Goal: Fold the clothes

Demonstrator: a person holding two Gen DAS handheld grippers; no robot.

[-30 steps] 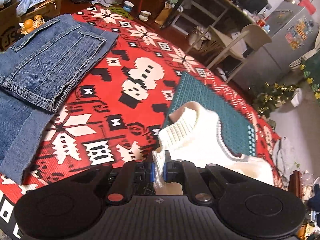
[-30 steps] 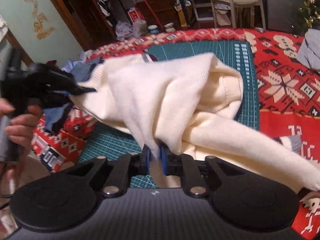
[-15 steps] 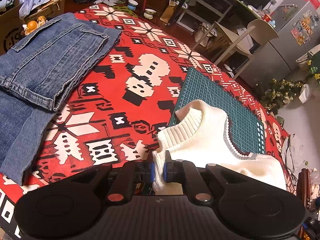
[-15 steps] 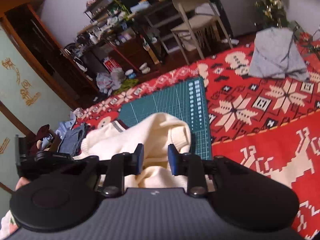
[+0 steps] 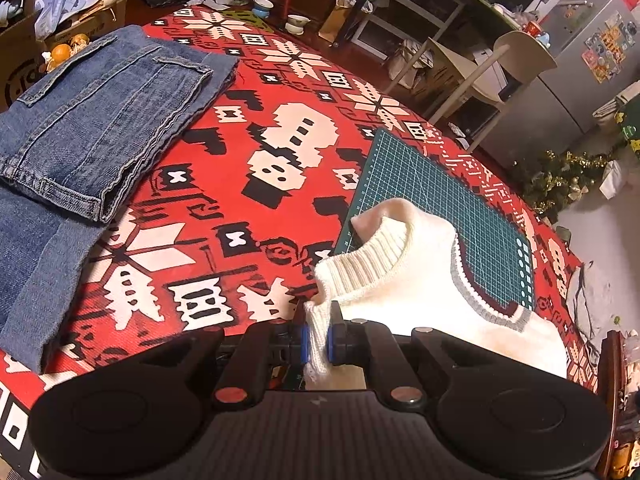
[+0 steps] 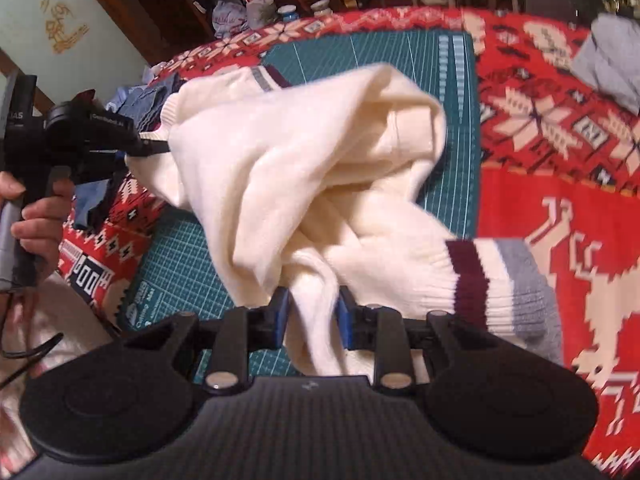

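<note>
Your right gripper (image 6: 311,316) has returned to the soft, floppy cream sweater (image 6: 304,168), jaws spread around a fold; left gripper (image 5: 317,338) pinches its ribbed collar.

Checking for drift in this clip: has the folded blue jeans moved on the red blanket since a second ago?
No. The folded jeans lie at the same spot on the red patterned blanket, their hem corner beside the same white snowflake motif throughout the left wrist view.

Black left gripper body (image 6: 90,128): you can make out small white lettering, too blurred to read; "IAS" shows on its far-left edge.
Green gridded cutting mat (image 6: 152,300): your nearest corner carries white print, unreadable.
Brown cardboard box (image 5: 16,76): partial black letters, unreadable.
</note>
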